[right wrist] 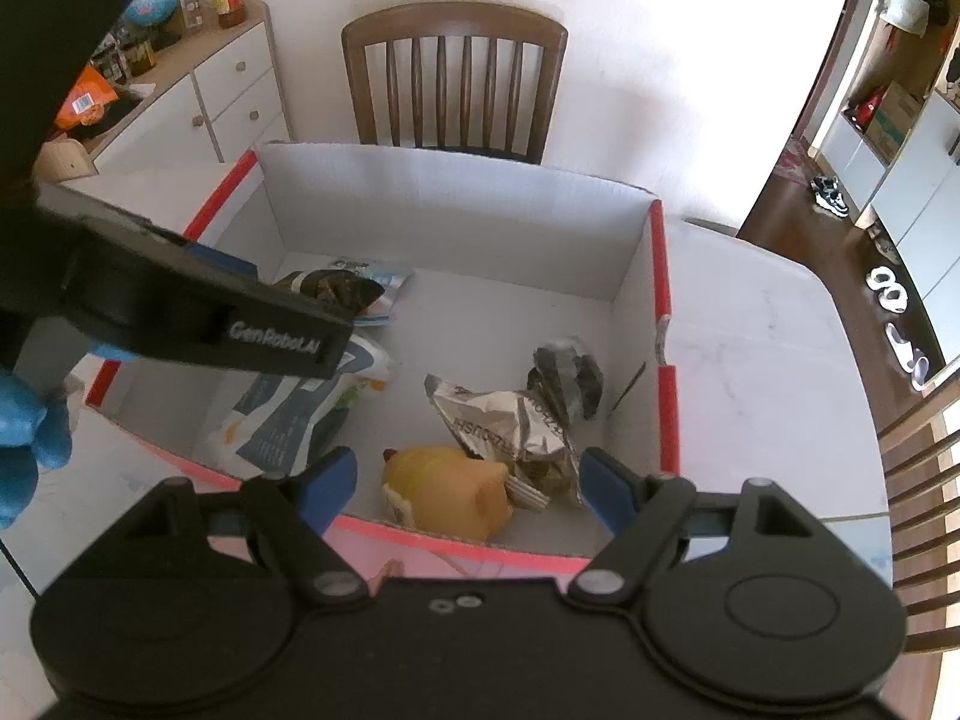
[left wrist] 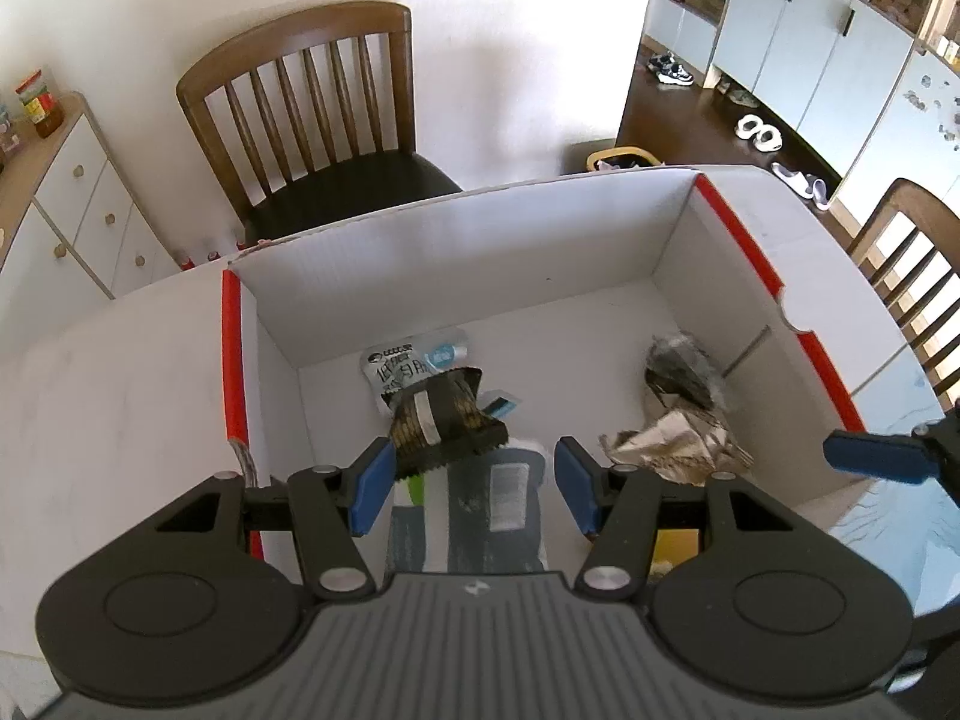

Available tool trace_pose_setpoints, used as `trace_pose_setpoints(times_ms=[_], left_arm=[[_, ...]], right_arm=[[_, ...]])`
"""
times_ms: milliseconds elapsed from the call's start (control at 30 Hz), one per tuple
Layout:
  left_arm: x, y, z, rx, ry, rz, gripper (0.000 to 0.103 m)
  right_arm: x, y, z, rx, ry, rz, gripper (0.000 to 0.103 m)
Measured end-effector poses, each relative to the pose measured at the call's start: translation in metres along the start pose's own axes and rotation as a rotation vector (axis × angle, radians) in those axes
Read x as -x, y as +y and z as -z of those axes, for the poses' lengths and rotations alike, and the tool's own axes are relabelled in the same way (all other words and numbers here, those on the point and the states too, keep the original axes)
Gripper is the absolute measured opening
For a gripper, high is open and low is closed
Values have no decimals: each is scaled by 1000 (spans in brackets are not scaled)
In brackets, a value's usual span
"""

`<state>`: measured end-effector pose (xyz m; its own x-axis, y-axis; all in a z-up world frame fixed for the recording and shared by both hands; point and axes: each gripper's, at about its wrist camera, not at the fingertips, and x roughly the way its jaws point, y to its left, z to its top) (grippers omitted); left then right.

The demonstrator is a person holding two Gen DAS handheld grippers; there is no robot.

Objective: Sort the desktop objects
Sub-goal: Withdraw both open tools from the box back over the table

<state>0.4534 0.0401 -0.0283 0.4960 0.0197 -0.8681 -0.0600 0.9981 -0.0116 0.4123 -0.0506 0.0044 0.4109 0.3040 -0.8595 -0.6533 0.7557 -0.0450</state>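
White cardboard with red edges — that's the box (left wrist: 468, 276) filling the middle of both views, sitting on a pale tabletop (left wrist: 120, 372). The left claw (left wrist: 474, 480) hangs over the box's lower-left part with its blue pads wide apart. A dark snack packet (left wrist: 447, 420) sits just off the left pad (left wrist: 375, 483), touching or nearly touching it, but the right pad is well clear, so nothing is pinched. Can't tell if the packet is resting on the stuff below or in mid-air. Under it, in the lower middle of the left view, lies a white and dark blue pouch (left wrist: 480, 504), with a white labelled bag (left wrist: 414, 363) further up the frame.

The right claw (right wrist: 465, 486) is spread wide too, gripping nothing, hovering at the box's near rim. Right between its pads in the frame is a yellow plastic toy (right wrist: 450, 489) on the box floor, and next to that a crumpled silver wrapper (right wrist: 504, 420) touching a dark crumpled wrapper (right wrist: 567, 375) toward the right wall.

Upper middle of both frames: a wooden chair (right wrist: 453, 72) against the wall. A white drawer cabinet (right wrist: 234, 90) sits upper left in the right view, and a blue-gloved hand (right wrist: 30, 450) at its left edge.
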Motion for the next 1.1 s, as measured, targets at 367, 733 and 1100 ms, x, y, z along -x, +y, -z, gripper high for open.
trace_pose_setpoints(times_ms=[367,733,1100], left_arm=[[32,-4,13,4,-44,-4,57],[52,-13,28,-7,-59,1,57],[75,-21,60,11,-94,-2,64]], right_arm=[[25,-4,11,-4,-32,-14,81],[41,-10,29,-16,-54,-31,82],[54,-18,54,-34,-64,-43,85]])
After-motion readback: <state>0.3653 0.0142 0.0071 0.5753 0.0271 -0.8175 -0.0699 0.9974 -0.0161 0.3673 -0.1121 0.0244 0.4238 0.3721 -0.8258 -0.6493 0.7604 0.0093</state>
